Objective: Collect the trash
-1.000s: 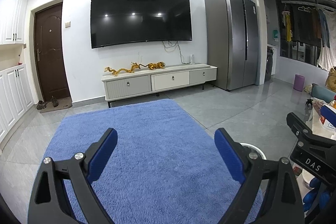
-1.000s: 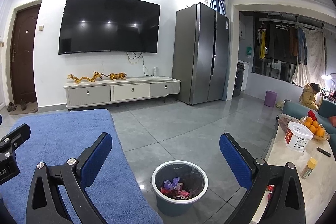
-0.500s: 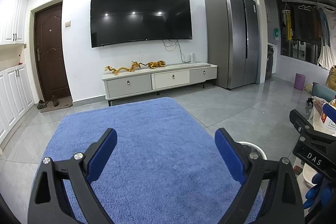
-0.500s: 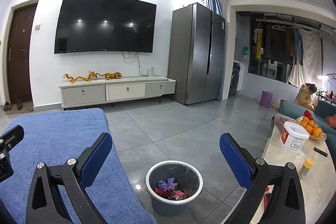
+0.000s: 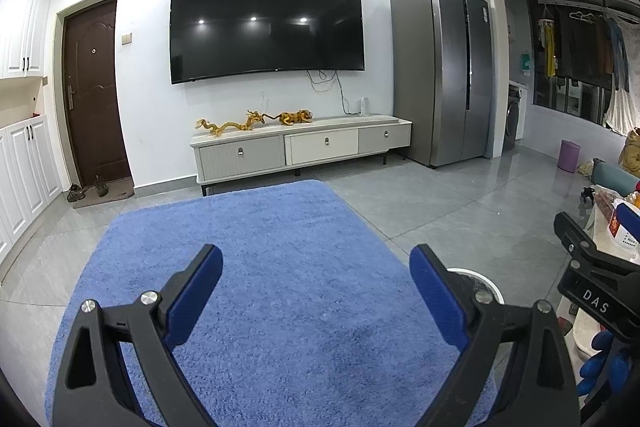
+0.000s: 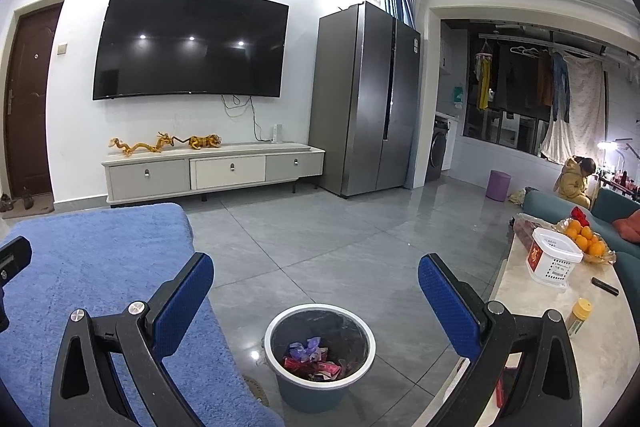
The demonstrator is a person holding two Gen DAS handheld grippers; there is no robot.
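A grey-blue trash bin (image 6: 320, 389) with a white rim stands on the floor, low in the right wrist view, holding purple and red wrappers (image 6: 310, 357). My right gripper (image 6: 316, 269) hangs open above and behind it, nothing between its blue pads. My left gripper (image 5: 316, 261) is also open and empty, held over the blue rug (image 5: 256, 247). Only a sliver of the bin's white rim (image 5: 482, 279) shows behind its right finger. The right gripper's black body (image 5: 592, 279) juts in at the right edge of the left wrist view.
A pale marble table (image 6: 560, 311) at the right carries a white basket (image 6: 554, 261), oranges (image 6: 586, 241), a small yellow-capped bottle (image 6: 578, 315) and a remote. Beyond lie grey tiles, a TV cabinet (image 6: 212, 173), a steel fridge (image 6: 368, 99), and a person seated far right (image 6: 574, 177).
The right wrist view has shifted so the bin sits more centred between the fingers and slightly nearer. The left gripper has barely moved. Both stay open.
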